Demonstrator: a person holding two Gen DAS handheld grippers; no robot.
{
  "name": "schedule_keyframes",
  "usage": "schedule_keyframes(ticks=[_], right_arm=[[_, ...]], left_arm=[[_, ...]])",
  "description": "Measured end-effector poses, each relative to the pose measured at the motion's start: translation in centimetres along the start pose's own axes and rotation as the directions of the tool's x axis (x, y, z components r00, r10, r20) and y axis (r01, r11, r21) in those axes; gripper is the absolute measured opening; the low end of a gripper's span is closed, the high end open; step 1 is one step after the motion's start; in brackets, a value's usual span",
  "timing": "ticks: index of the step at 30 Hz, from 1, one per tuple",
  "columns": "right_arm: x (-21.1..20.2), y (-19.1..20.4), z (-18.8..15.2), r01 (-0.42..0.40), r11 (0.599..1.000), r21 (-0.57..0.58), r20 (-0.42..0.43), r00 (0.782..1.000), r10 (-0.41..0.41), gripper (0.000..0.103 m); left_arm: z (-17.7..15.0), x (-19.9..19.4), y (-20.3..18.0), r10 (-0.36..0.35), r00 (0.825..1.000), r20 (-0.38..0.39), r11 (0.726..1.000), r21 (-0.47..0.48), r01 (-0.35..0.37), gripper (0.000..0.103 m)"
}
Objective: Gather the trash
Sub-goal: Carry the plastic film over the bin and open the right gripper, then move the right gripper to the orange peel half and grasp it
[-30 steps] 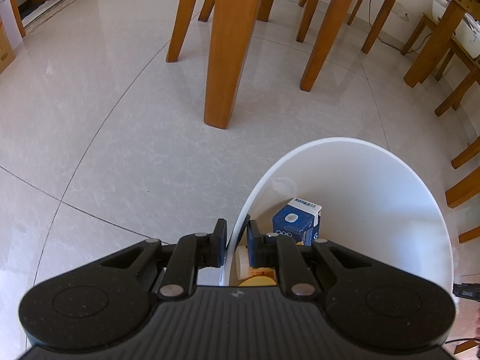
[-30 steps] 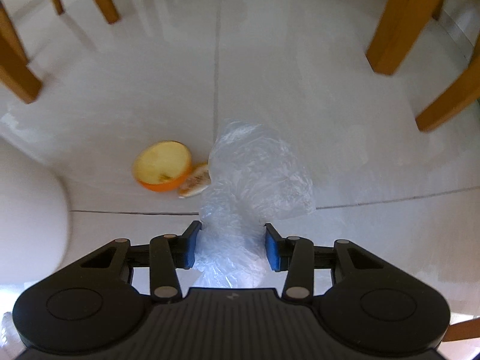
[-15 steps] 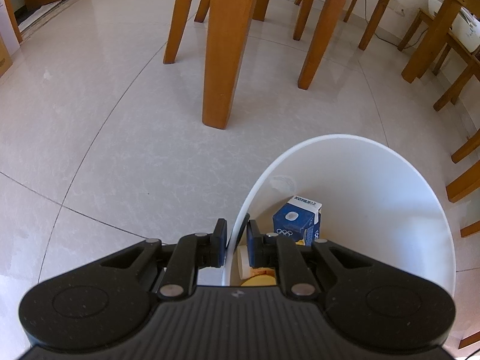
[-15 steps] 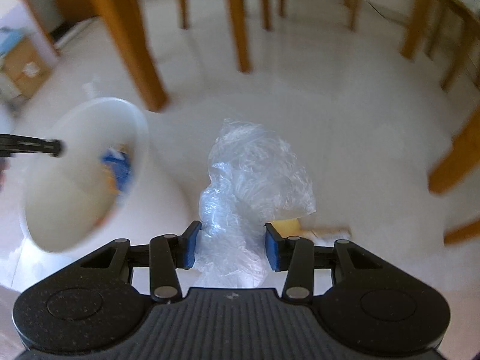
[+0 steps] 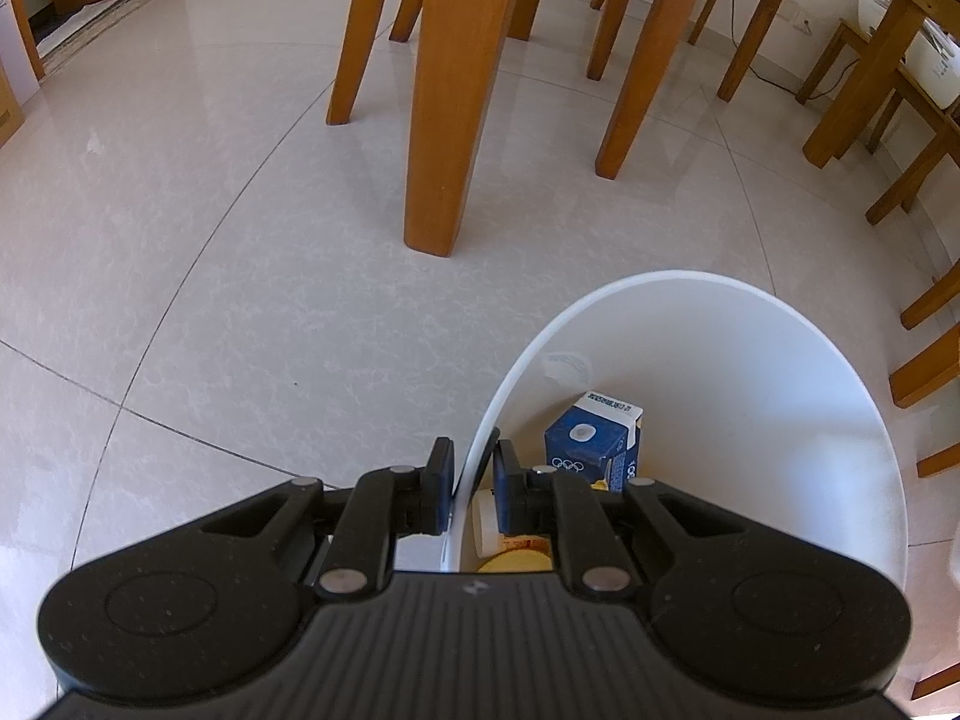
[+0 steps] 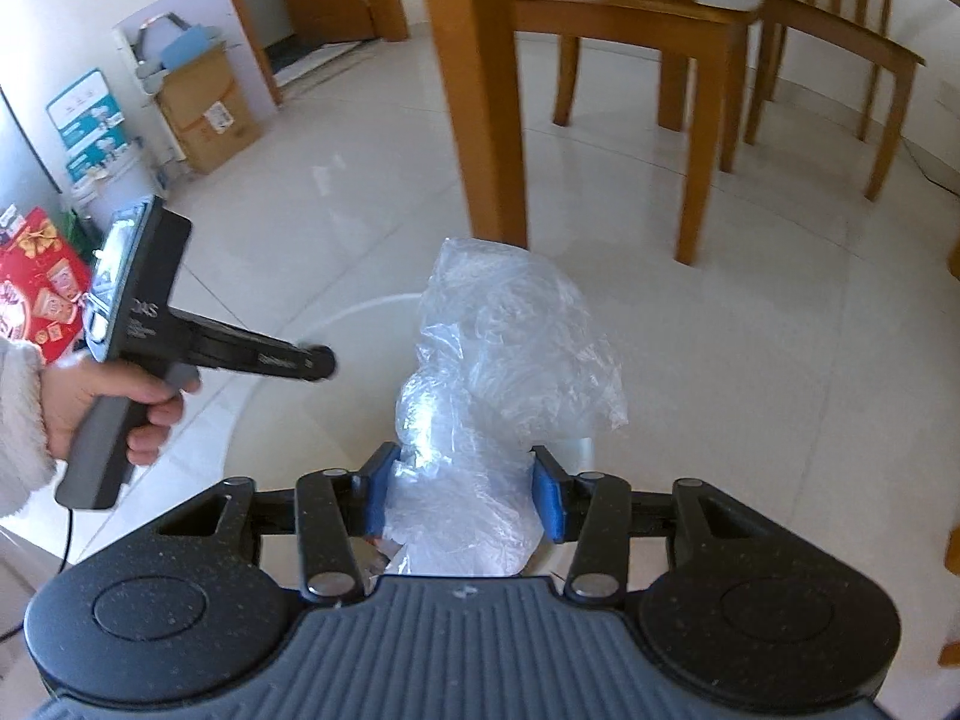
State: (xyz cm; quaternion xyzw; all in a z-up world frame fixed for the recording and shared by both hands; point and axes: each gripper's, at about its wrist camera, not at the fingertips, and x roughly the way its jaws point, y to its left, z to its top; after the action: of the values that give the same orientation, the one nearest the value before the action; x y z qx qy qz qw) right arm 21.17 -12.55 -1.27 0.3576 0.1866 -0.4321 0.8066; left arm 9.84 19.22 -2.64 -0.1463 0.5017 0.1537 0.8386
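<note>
My left gripper is shut on the near rim of a white trash bin that stands on the tiled floor. Inside the bin lie a blue carton and some yellow scraps. My right gripper is shut on a crumpled clear plastic bag, held above the bin's rim, which shows faintly below it. In the right wrist view a hand holds the left gripper tool at the left.
Wooden table and chair legs stand just beyond the bin, with more chairs on the right. Cardboard boxes and a red package sit along the left wall. Pale floor tiles spread to the left.
My right gripper has swung up and left with the plastic bag, from over the fruit scraps on the floor to above the bin. The left gripper has kept its hold on the rim.
</note>
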Motion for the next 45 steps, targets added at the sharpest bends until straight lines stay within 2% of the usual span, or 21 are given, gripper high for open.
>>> schedule_keyframes(ticks=[3,6,15,19,23,31,33,36,42,45], right_arm=[[0.4,0.8,0.4,0.011,1.0,-0.019,0.01,1.0,-0.01,0.078],[0.0,1.1,-0.2,0.041,0.999,-0.022,0.02,0.999,-0.041,0.082],[0.9,-3.2,-3.4,0.152,0.985,0.085,0.012,0.988,-0.153,0.087],[1.6,-5.5,-5.7,0.214,0.967,0.139,0.018,0.976,-0.218,0.089],[3.4,-8.3,-8.6,0.252,0.946,0.203,-0.011,0.967,-0.255,0.09],[9.1,-12.8,-14.7,0.372,0.882,0.29,-0.087,0.928,-0.363,0.091],[10.7,-13.9,-15.8,0.415,0.848,0.33,-0.117,0.909,-0.4,0.091],[13.0,-15.8,-17.4,0.437,0.799,0.413,-0.149,0.898,-0.415,0.091],[16.7,-18.4,-19.0,0.461,0.734,0.499,-0.179,0.883,-0.433,0.091],[18.0,-19.6,-19.2,0.485,0.701,0.522,-0.195,0.869,-0.456,0.091]], left_arm=[[-0.1,0.0,-0.1,0.0,1.0,0.001,1.0,0.003,0.0,0.012],[-0.1,0.0,0.0,-0.003,1.0,0.002,1.0,0.004,0.002,0.012],[0.0,0.0,0.0,-0.006,1.0,-0.001,1.0,-0.01,0.006,0.012],[0.1,0.0,0.1,-0.005,1.0,-0.003,1.0,-0.015,0.005,0.012],[0.1,0.0,-0.1,0.001,1.0,-0.001,1.0,-0.013,-0.001,0.012],[0.2,0.1,0.0,-0.002,1.0,-0.006,1.0,-0.029,0.001,0.012],[0.2,0.1,0.0,0.001,1.0,-0.003,1.0,-0.027,-0.001,0.012],[0.1,0.0,-0.2,0.01,1.0,0.0,1.0,-0.017,-0.01,0.012],[0.0,0.0,0.0,0.003,1.0,-0.003,1.0,-0.031,-0.003,0.012],[0.1,0.0,0.0,0.003,1.0,-0.004,0.999,-0.032,-0.004,0.012]])
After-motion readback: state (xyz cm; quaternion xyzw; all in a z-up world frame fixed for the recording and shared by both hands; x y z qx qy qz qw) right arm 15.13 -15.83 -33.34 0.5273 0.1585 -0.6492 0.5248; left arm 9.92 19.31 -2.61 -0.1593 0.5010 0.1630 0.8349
